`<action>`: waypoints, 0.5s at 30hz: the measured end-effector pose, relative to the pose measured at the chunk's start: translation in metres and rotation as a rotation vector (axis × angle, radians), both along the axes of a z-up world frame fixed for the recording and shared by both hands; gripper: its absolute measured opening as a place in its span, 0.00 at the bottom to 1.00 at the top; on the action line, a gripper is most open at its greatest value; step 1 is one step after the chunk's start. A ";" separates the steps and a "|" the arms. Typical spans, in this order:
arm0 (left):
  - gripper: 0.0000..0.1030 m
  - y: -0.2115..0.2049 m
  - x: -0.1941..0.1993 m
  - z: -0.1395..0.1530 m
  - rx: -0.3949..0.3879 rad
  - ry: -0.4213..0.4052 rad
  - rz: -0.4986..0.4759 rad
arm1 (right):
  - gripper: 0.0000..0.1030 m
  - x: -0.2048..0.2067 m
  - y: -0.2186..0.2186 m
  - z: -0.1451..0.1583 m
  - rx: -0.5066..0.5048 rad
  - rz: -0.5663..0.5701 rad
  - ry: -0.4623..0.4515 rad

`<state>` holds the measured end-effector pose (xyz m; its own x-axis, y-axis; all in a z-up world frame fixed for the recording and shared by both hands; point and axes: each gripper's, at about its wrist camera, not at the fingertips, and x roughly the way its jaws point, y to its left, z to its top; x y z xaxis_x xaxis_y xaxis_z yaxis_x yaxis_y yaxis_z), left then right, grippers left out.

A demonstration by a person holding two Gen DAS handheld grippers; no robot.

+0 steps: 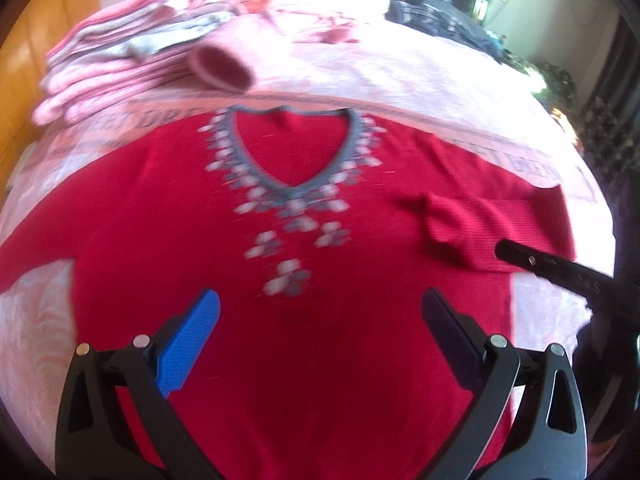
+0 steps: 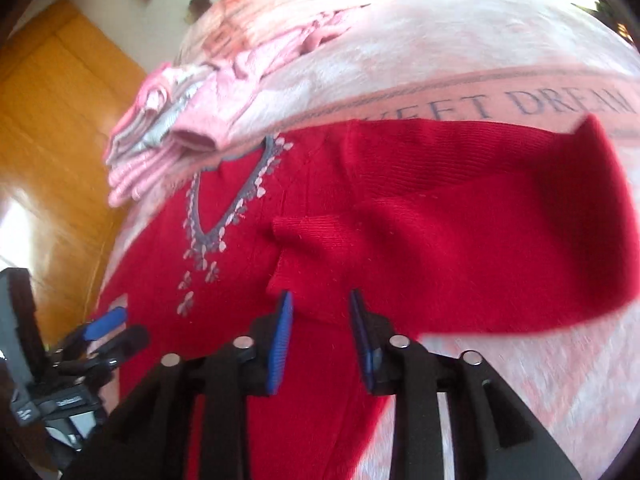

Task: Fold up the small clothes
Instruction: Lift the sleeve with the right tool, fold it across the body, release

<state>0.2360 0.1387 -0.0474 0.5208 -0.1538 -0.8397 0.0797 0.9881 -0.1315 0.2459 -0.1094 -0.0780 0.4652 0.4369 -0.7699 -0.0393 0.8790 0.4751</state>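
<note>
A red knit sweater (image 1: 160, 200) with a grey beaded V-neckline (image 1: 292, 152) lies face up on a pink blanket (image 1: 400, 76). Its right sleeve (image 2: 480, 220) is folded back across the chest, and the cuff (image 2: 296, 240) rests on the body. My left gripper (image 1: 320, 296) hovers open over the lower chest with nothing between its fingers. My right gripper (image 2: 320, 300) is open just short of the cuff, with red fabric lying under the gap. One right finger (image 1: 520, 258) shows as a black bar at the sleeve. The left gripper (image 2: 108, 328) appears at the sweater's left edge.
A stack of folded pink and grey clothes (image 1: 132, 64) sits just beyond the neckline, also seen as a pile (image 2: 160, 148). The blanket (image 2: 440, 40) carries "SWEET DREAM" lettering. An orange wooden panel (image 2: 52, 140) stands to the left. Dark fabric (image 1: 440, 12) lies far back.
</note>
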 end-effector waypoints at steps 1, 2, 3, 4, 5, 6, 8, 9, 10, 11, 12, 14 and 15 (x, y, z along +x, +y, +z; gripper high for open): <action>0.97 -0.008 0.004 -0.001 -0.014 0.006 -0.019 | 0.36 -0.007 -0.004 0.005 -0.008 -0.033 -0.009; 0.97 -0.020 0.009 -0.002 -0.040 0.020 -0.044 | 0.36 -0.017 -0.009 0.009 -0.021 -0.069 -0.017; 0.97 -0.029 0.014 -0.004 -0.058 0.034 -0.062 | 0.36 -0.025 -0.013 0.013 -0.028 -0.102 -0.029; 0.97 -0.042 0.021 -0.008 -0.078 0.060 -0.085 | 0.36 -0.032 -0.018 0.015 -0.030 -0.132 -0.042; 0.96 -0.051 0.027 -0.012 -0.090 0.081 -0.101 | 0.36 -0.035 -0.021 0.017 -0.047 -0.154 -0.036; 0.96 -0.060 0.033 -0.016 -0.107 0.106 -0.118 | 0.36 -0.034 -0.023 0.019 -0.072 -0.159 -0.025; 0.96 -0.080 0.048 -0.025 -0.140 0.152 -0.144 | 0.36 -0.034 -0.028 0.027 -0.111 -0.173 -0.045; 0.96 -0.089 0.054 -0.029 -0.151 0.173 -0.155 | 0.38 -0.035 -0.033 0.031 -0.109 -0.186 -0.059; 0.95 -0.097 0.060 -0.033 -0.156 0.194 -0.159 | 0.39 -0.035 -0.037 0.033 -0.102 -0.194 -0.064; 0.92 -0.104 0.068 -0.039 -0.165 0.218 -0.158 | 0.40 -0.036 -0.044 0.035 -0.088 -0.203 -0.070; 0.82 -0.110 0.074 -0.044 -0.178 0.242 -0.155 | 0.40 -0.036 -0.049 0.036 -0.080 -0.213 -0.075; 0.59 -0.119 0.084 -0.060 -0.214 0.313 -0.147 | 0.40 -0.037 -0.059 0.037 -0.076 -0.242 -0.081; 0.58 -0.121 0.087 -0.064 -0.215 0.327 -0.135 | 0.42 -0.038 -0.064 0.037 -0.074 -0.255 -0.083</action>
